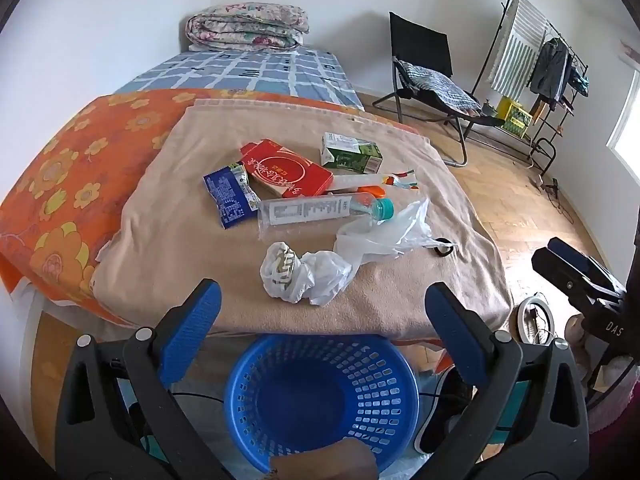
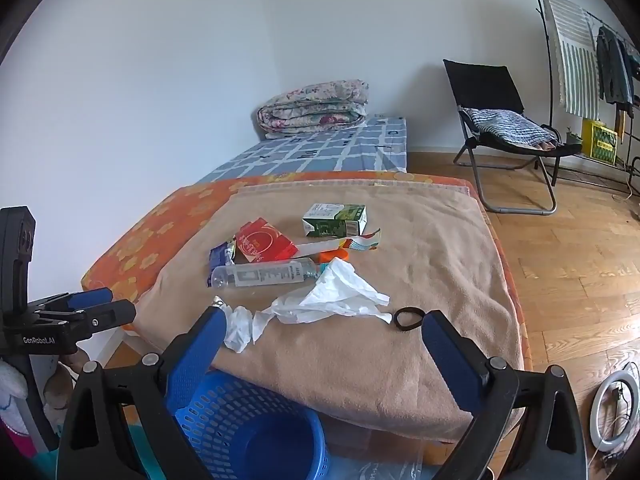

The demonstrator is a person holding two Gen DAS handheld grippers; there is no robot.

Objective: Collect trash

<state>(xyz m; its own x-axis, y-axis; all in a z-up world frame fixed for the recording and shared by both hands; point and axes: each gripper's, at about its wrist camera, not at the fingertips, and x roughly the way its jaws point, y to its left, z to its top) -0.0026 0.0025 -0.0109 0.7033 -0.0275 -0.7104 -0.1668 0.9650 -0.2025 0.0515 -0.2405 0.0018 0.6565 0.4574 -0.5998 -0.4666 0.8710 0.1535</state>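
Observation:
Trash lies on a tan blanket (image 1: 168,216) on the bed: a crumpled white plastic bag (image 1: 304,276) (image 2: 320,304), a clear plastic bottle (image 1: 320,210) (image 2: 264,274), a red box (image 1: 286,170) (image 2: 264,245), a green carton (image 1: 352,153) (image 2: 335,220), a blue wrapper (image 1: 228,196) and a black hair tie (image 2: 407,318). A blue basket (image 1: 320,400) (image 2: 248,428) stands on the floor below the bed's near edge. My left gripper (image 1: 320,312) is open and empty above the basket. My right gripper (image 2: 324,336) is open and empty near the bed's edge.
A folded floral quilt (image 1: 246,26) lies at the bed's far end. A black folding chair (image 2: 504,132) and a clothes rack (image 1: 536,52) stand on the wooden floor to the right. A white ring light (image 2: 614,408) lies on the floor.

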